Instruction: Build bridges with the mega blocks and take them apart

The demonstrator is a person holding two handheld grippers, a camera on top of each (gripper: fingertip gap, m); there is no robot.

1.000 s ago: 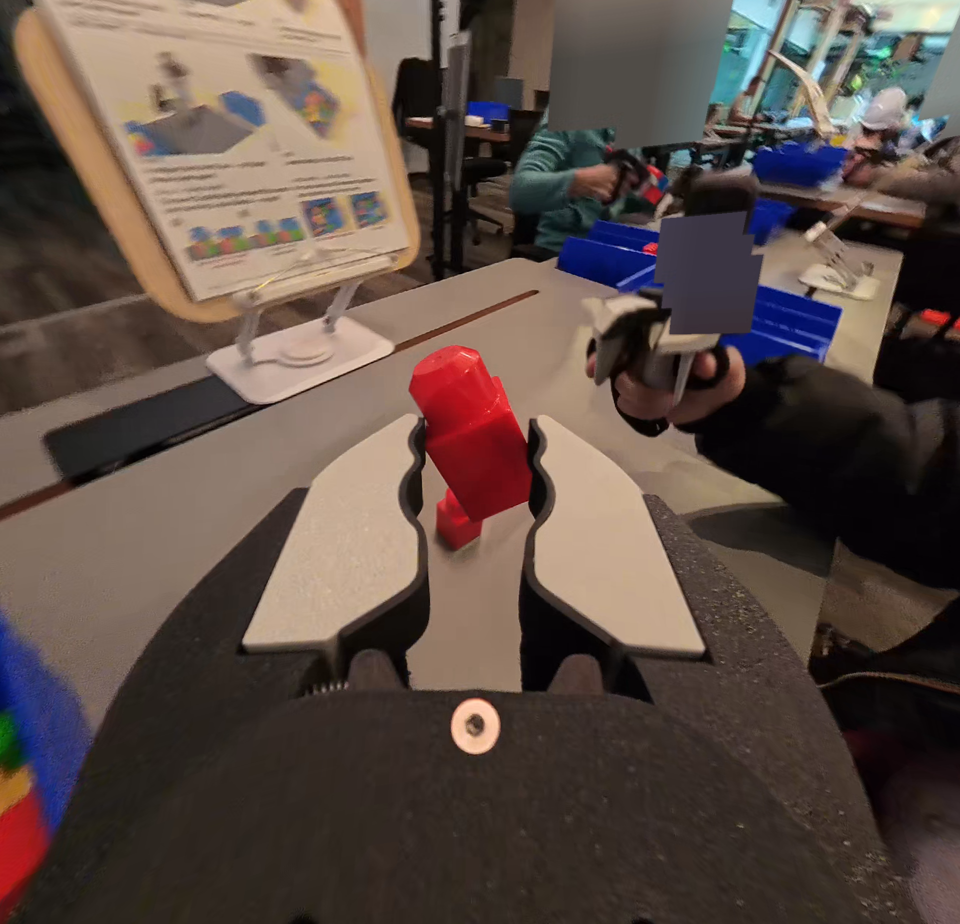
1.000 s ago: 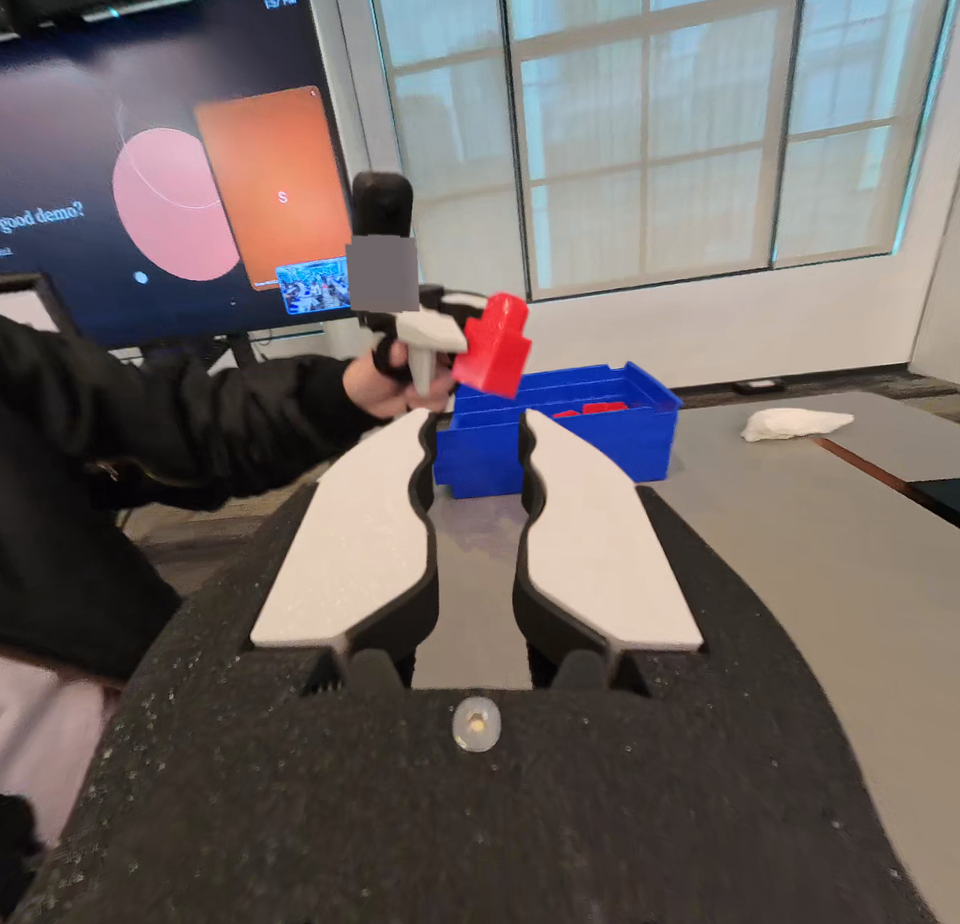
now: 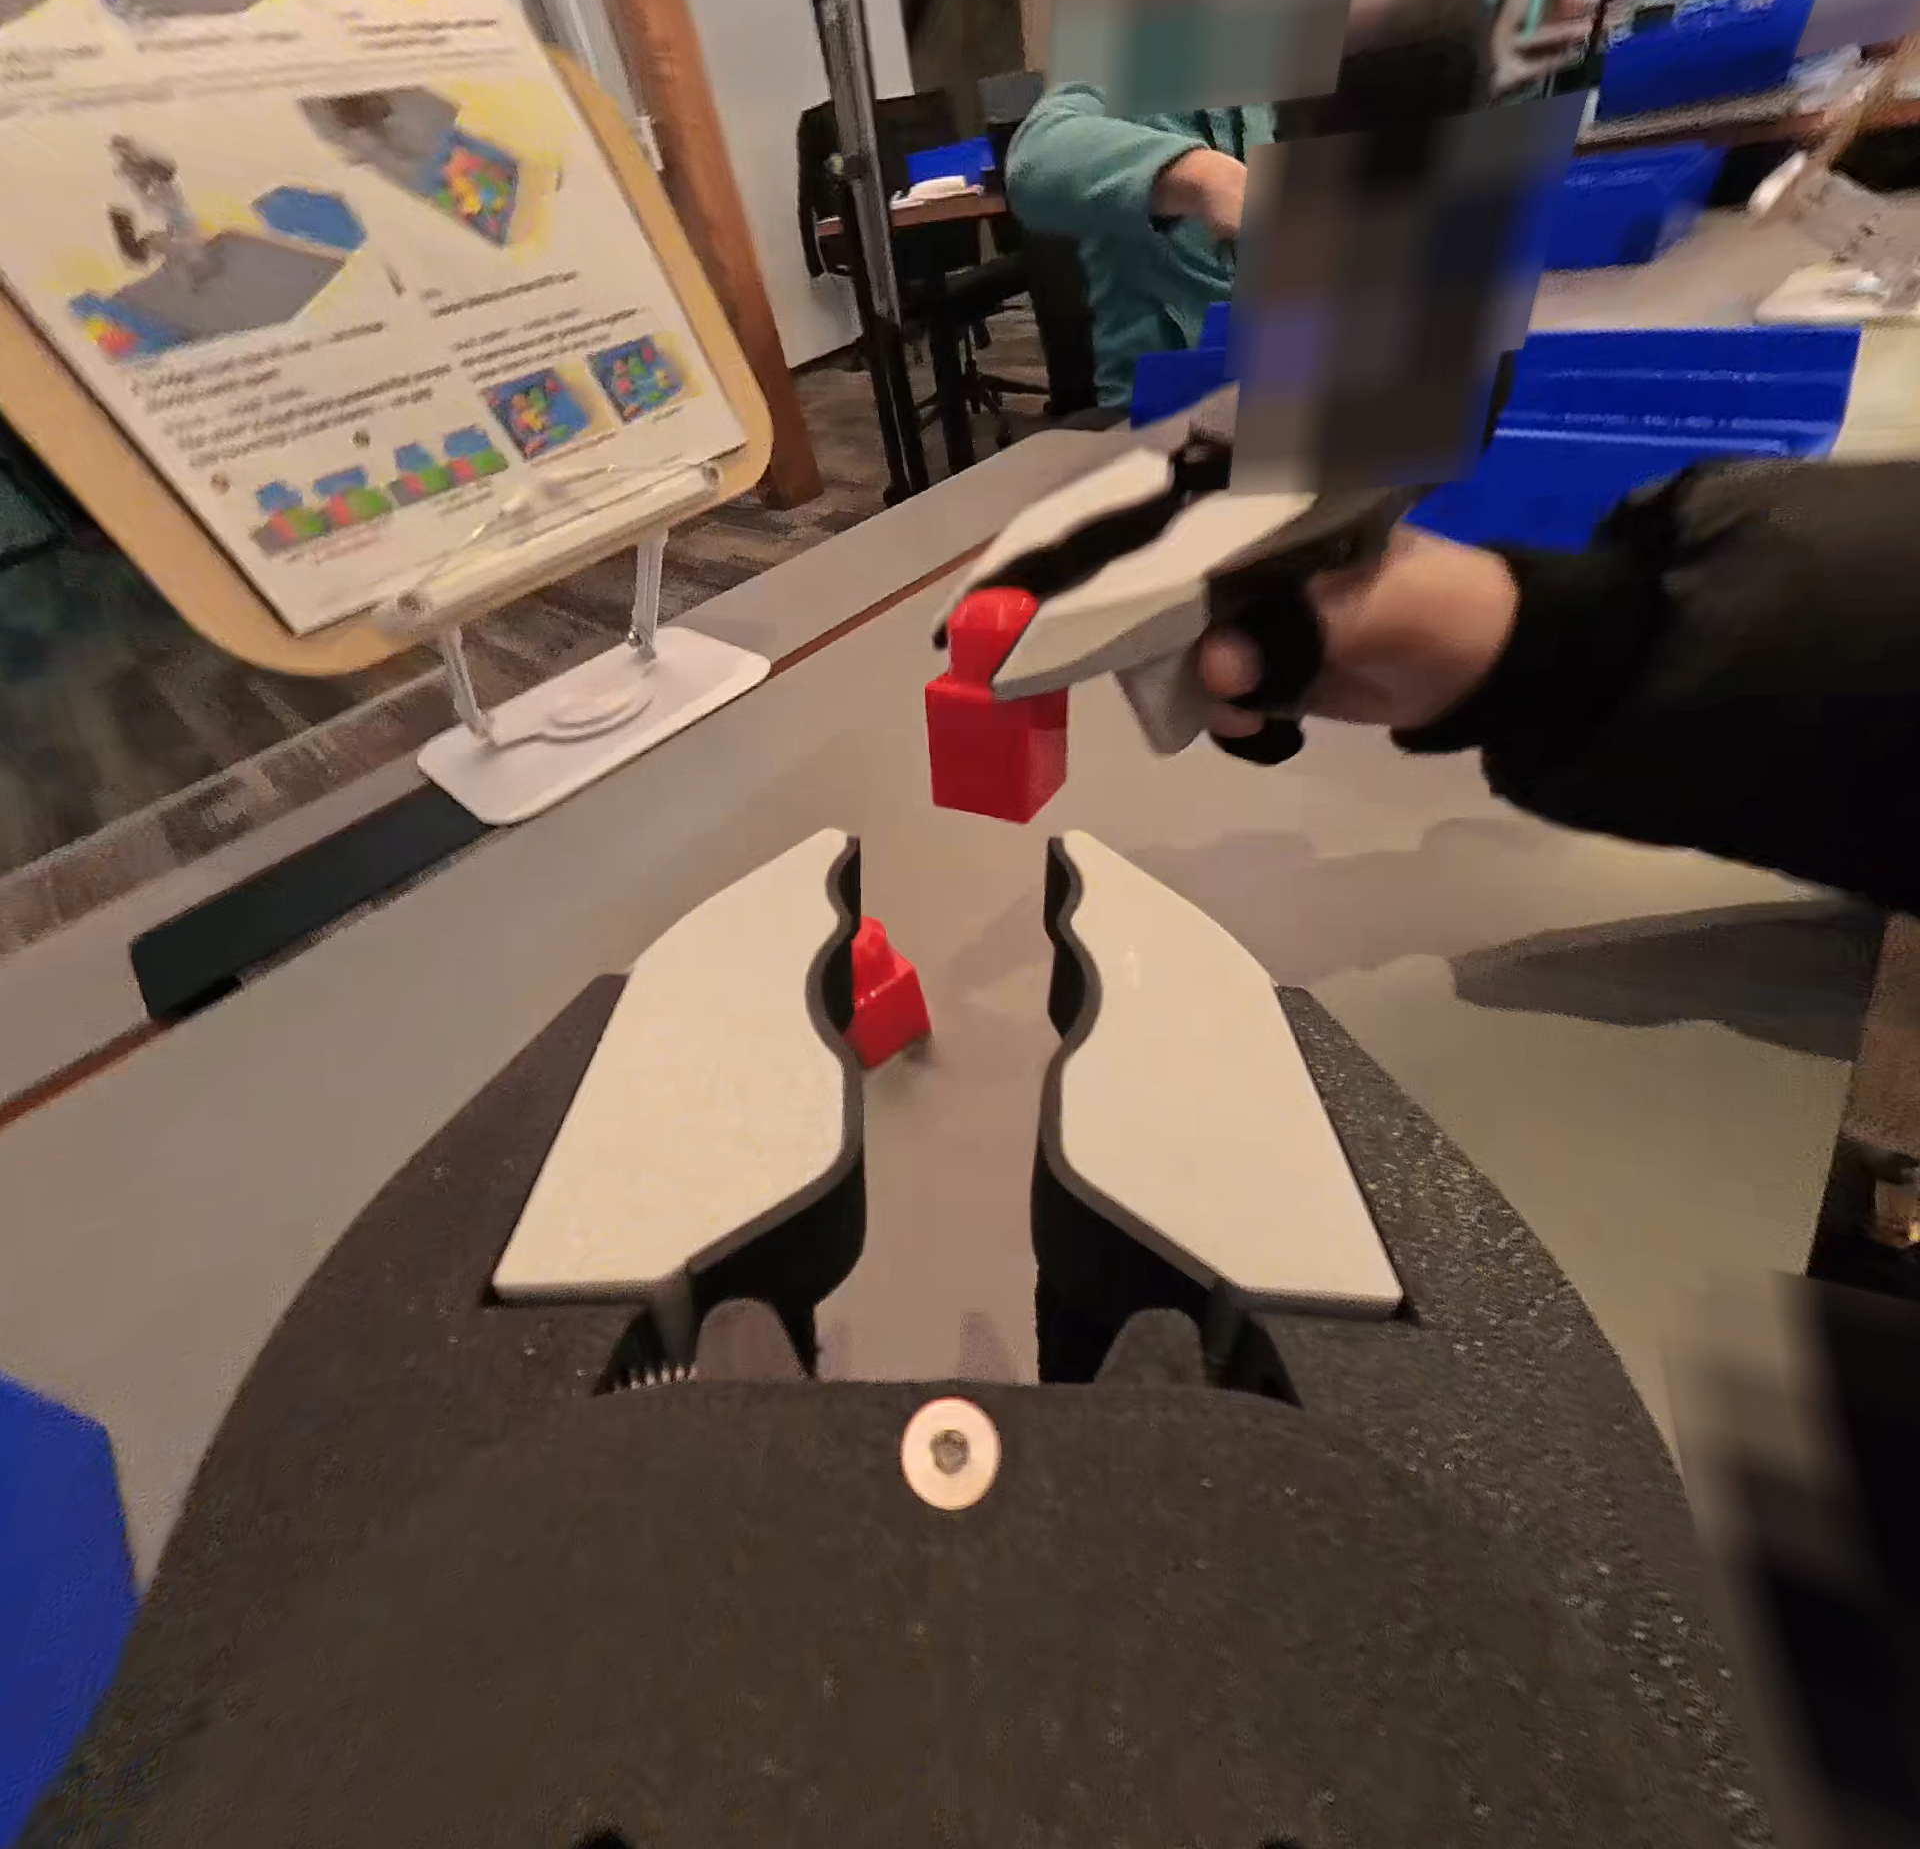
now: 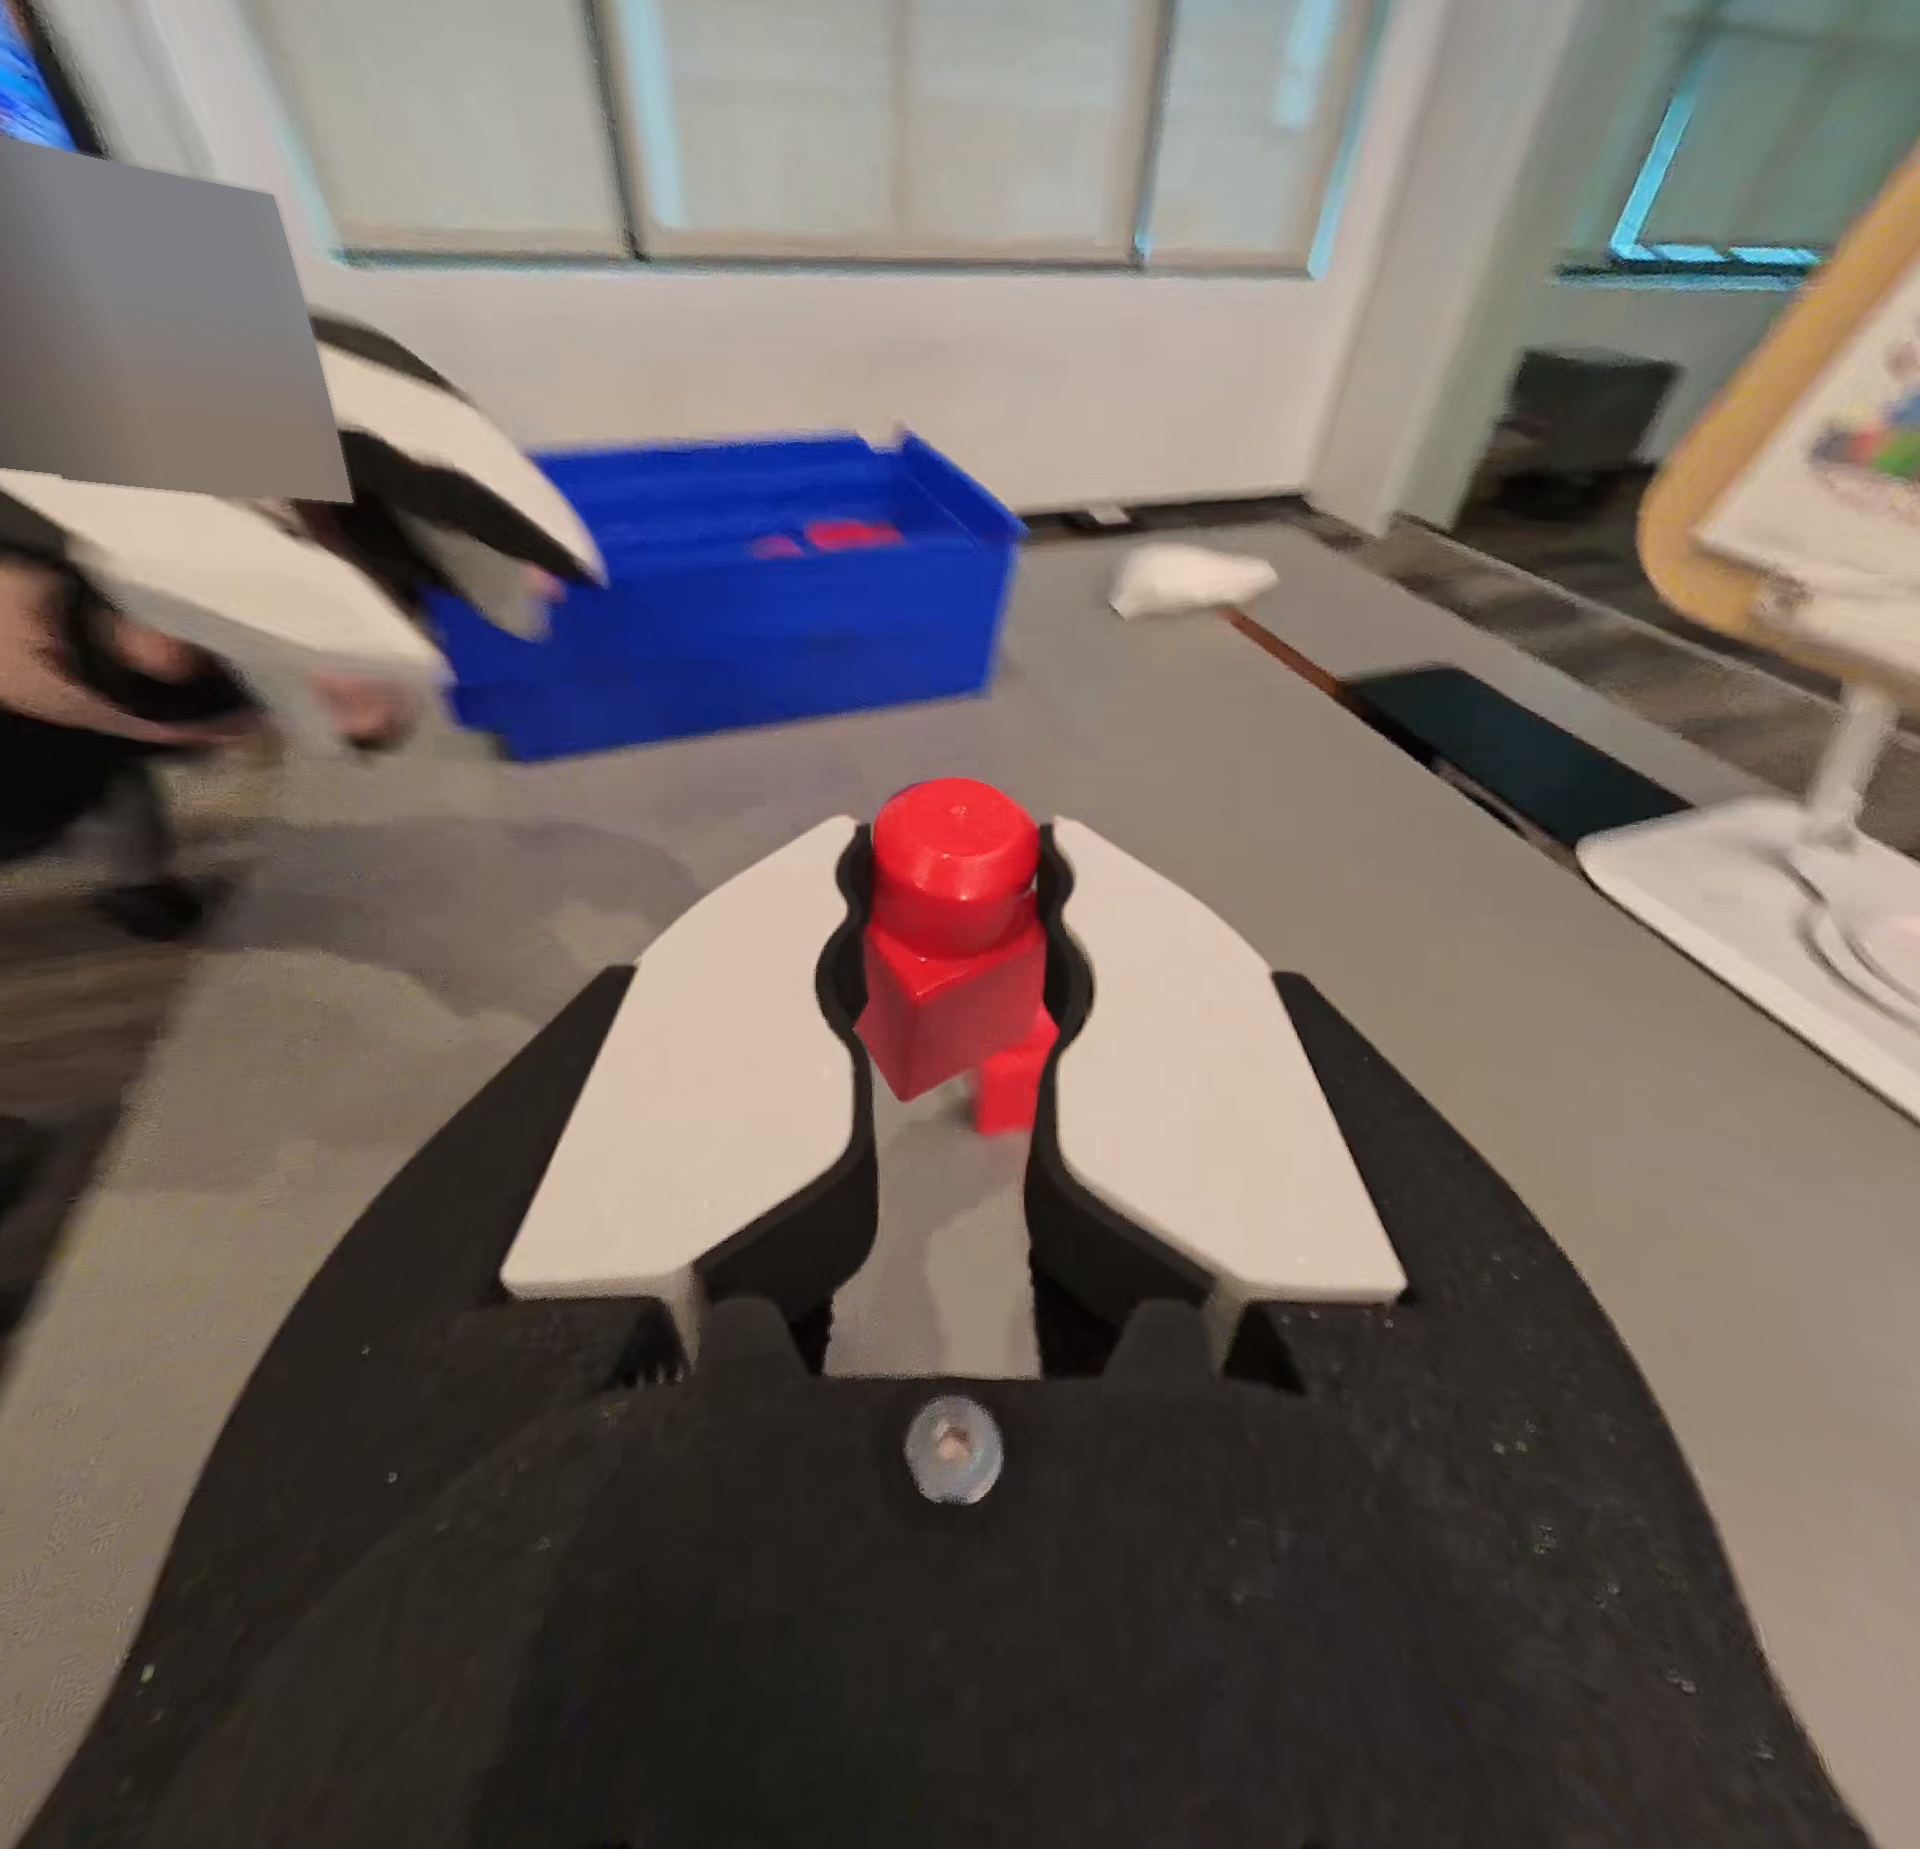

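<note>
My right gripper (image 4: pixel 954 843) is shut on a red single-stud block (image 4: pixel 951 968) and holds it in the air, stud forward. In the left wrist view the same red block (image 3: pixel 997 739) hangs from my right gripper (image 3: pixel 982 646) just beyond my left fingers. My left gripper (image 3: pixel 951 864) is open and empty. A second small red block (image 3: pixel 885 999) stands on the grey table (image 3: pixel 312 1124) below, partly hidden by my left finger; it also shows in the right wrist view (image 4: pixel 1006 1093). My left gripper (image 4: pixel 514 615) shows at the upper left of the right wrist view.
A blue bin (image 4: pixel 748 594) holding red blocks stands behind on the table. A white cloth (image 4: pixel 1184 573) lies past it. An instruction board on a white stand (image 3: pixel 582 719) is at the table's edge beside a black strip (image 3: pixel 291 906). More blue bins (image 3: pixel 1662 397) and a seated person are beyond. The gap from one gripper's tips to the other's is roughly 10 centimeters.
The red block has passed from my left gripper to my right. My left gripper has opened and drawn back; my right gripper has closed on the block and swung toward the table.
</note>
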